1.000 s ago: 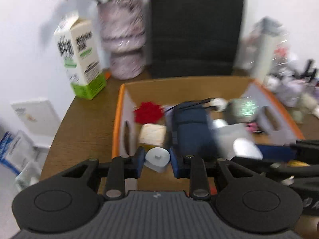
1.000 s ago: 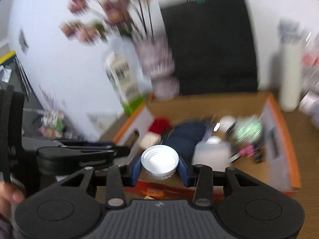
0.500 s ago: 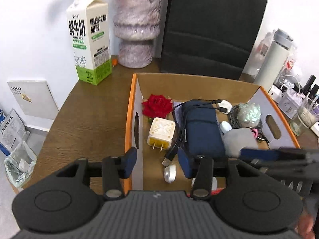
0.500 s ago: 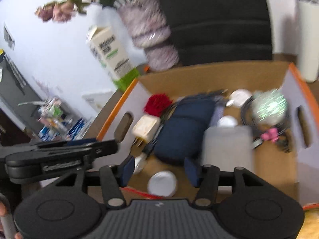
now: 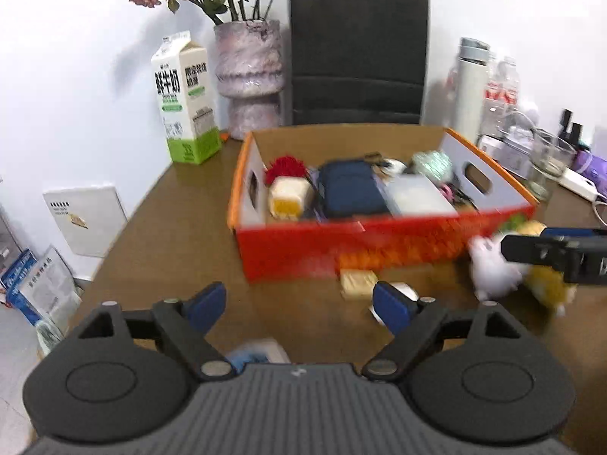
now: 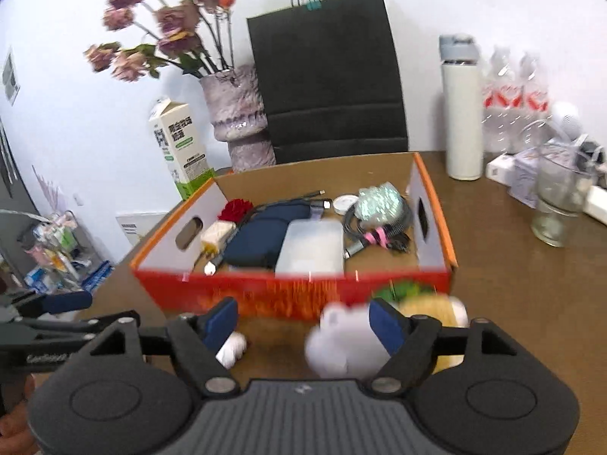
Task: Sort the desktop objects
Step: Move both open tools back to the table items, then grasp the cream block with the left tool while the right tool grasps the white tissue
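**Both grippers wide apart, nothing held, in front of the box**

Left wrist view: left gripper [image 5: 297, 305] sits low centre of frame over the brown table [image 5: 159, 235]. Jaws have just been opening and now stand wide apart w/ only bare tabletop between them. The right-hand blue pad [image 5: 390, 305] partly covers a small white item on the table; contact can't be told. A pale yellow block [image 5: 358, 280] lies just beyond it, near the front wall of the orange box [image 5: 341, 246]. A blurred white/blue item shows at the bottom centre, right at the gripper body.

Box sits mid-frame and holds a navy pouch [image 5: 351, 191], a red flower [image 5: 284, 168], a cream charger [image 5: 290, 197], a pale grey case [image 5: 419, 197] and a shiny green ball [image 5: 432, 165]. Milk carton [image 5: 186, 102] and vase [image 5: 250, 79] stand upper left behind the box; black paper bag [image 5: 358, 49] at top centre.

Right wrist view: right gripper [image 6: 303, 322] at lower centre, jaws also just been opening, now well apart. A white fluffy toy [image 6: 341, 341] lies blurred on the table in the gap, toward the right-hand pad; no grip visible. A yellow toy [image 6: 432, 311] is just beside it, right of centre, close to the box front. A small white item [image 6: 231, 349] lies by the left-hand pad. White flask [image 6: 461, 113] and glass [image 6: 557, 201] stand at right of frame.
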{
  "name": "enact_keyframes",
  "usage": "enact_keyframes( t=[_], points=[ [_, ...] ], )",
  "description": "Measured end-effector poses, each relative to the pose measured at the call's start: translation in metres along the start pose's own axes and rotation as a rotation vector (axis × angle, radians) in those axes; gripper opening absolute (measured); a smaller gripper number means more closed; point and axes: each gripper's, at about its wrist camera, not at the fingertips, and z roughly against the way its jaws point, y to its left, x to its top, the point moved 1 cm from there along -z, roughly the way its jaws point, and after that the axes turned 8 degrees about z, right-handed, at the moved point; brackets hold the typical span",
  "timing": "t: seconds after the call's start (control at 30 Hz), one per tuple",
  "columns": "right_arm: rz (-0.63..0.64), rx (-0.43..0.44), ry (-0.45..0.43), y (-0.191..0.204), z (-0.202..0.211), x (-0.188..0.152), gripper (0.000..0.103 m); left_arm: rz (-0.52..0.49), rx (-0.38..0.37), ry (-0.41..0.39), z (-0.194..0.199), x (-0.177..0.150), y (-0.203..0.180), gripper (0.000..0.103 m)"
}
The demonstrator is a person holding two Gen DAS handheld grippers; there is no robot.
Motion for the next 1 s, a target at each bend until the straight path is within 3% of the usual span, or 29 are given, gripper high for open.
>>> enact_keyframes(
  t=[0.13,0.33,0.4,0.5,0.57,0.73,0.8,0.83,0.9,1.0],
  points=[
    [0.051,-0.009,-0.037,0.023,0.022,-0.048,0.076,0.001,-0.067,-0.013,0.017,-0.046,-0.001,0.089],
    [0.151,0.043,0.010,0.053,0.034,-0.102,0.076,-0.027,-0.021,-0.021,0.026,-0.083,0.017,0.091],
    [0.173,0.056,0.011,0.060,0.030,-0.103,0.076,0.018,-0.005,-0.017,0.020,-0.076,0.024,0.091],
    [0.113,0.100,-0.023,0.058,0.012,-0.086,0.076,0.070,0.138,-0.008,0.005,-0.058,0.030,0.088],
    [0.085,0.143,-0.013,0.056,-0.007,-0.072,0.073,0.091,0.136,-0.043,0.005,-0.048,0.035,0.088],
    [0.119,0.100,0.027,0.067,-0.057,-0.037,0.068,0.071,0.108,-0.050,0.001,-0.041,0.034,0.088],
    [0.153,0.075,0.060,0.073,-0.077,-0.033,0.047,0.064,0.115,-0.031,-0.009,-0.037,0.034,0.088],
    [0.160,0.059,0.084,0.074,-0.085,-0.032,0.027,0.058,0.109,-0.021,-0.013,-0.035,0.032,0.088],
    [0.181,0.046,0.070,0.074,-0.084,-0.034,0.023,0.049,0.077,-0.001,-0.023,-0.028,0.029,0.088],
    [0.136,0.111,0.030,0.056,-0.068,-0.039,0.021,0.028,-0.023,0.039,-0.038,-0.019,0.016,0.088]
  ],
)
